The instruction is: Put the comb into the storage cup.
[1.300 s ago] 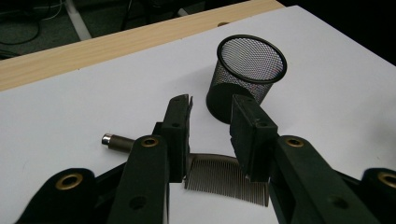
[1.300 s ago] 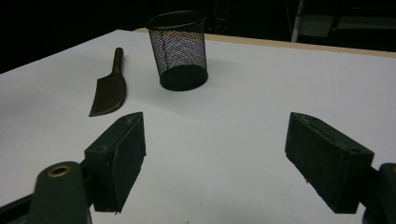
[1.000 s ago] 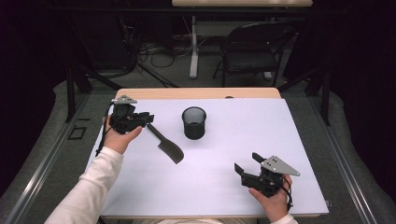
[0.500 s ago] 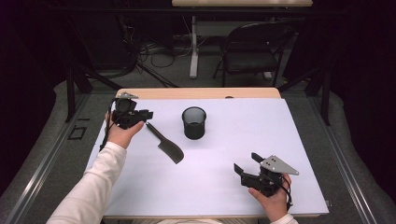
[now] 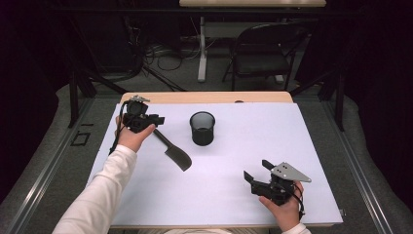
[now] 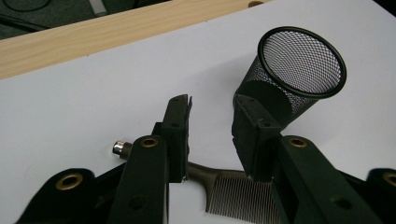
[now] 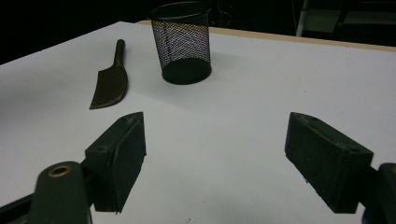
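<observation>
A dark comb (image 5: 171, 151) with a long handle lies flat on the white table top (image 5: 234, 161), left of a black mesh cup (image 5: 202, 129). My left gripper (image 5: 158, 119) hovers over the comb's handle end. In the left gripper view its jaws (image 6: 212, 105) have just been opening; the comb (image 6: 238, 198) lies on the sheet beneath them, and the pads do not press on it. The cup (image 6: 289, 74) stands just beyond. My right gripper (image 5: 257, 169) rests near the front right, open and holding nothing (image 7: 215, 140); the comb (image 7: 109, 84) and cup (image 7: 182, 42) lie far ahead of it.
A wooden strip (image 5: 204, 97) borders the table's far edge. Beyond it stand a folding chair (image 5: 263, 53) and cables on the floor. White surface spreads between the cup and my right gripper.
My left gripper shifted slightly to the right over the comb's handle, and its jaws stand wider. The comb, the cup and my right gripper stayed in place.
</observation>
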A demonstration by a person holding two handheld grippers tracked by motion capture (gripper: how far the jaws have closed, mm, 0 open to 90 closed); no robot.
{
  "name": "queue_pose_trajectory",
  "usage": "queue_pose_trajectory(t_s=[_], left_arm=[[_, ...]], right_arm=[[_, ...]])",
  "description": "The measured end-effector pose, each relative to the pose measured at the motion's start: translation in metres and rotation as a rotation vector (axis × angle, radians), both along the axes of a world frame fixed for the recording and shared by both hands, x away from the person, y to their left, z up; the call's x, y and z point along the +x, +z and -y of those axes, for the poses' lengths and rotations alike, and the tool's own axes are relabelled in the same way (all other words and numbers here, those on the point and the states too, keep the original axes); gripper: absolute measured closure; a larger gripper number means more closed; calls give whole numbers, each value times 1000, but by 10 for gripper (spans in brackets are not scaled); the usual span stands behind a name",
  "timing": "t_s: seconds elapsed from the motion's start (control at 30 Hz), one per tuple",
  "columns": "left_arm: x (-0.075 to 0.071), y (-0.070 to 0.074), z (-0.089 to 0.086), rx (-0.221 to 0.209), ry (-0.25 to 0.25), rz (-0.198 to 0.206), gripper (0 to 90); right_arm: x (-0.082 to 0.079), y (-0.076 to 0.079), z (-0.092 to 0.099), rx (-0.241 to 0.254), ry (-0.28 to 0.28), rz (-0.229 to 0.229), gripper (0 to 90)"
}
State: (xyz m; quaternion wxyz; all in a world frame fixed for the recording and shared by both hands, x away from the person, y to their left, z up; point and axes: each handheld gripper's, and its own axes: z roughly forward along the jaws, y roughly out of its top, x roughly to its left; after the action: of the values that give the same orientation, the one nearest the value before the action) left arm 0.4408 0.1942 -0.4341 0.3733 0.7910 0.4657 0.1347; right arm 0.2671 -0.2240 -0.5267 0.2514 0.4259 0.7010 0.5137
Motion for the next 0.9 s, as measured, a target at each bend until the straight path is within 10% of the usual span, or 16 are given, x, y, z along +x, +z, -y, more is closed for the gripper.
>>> queue_pose_trajectory(t_s=[0.9], left_arm=[[25, -32, 20, 128, 18, -50, 815]], right_arm=[[2, -2, 0, -15, 8, -15, 209]])
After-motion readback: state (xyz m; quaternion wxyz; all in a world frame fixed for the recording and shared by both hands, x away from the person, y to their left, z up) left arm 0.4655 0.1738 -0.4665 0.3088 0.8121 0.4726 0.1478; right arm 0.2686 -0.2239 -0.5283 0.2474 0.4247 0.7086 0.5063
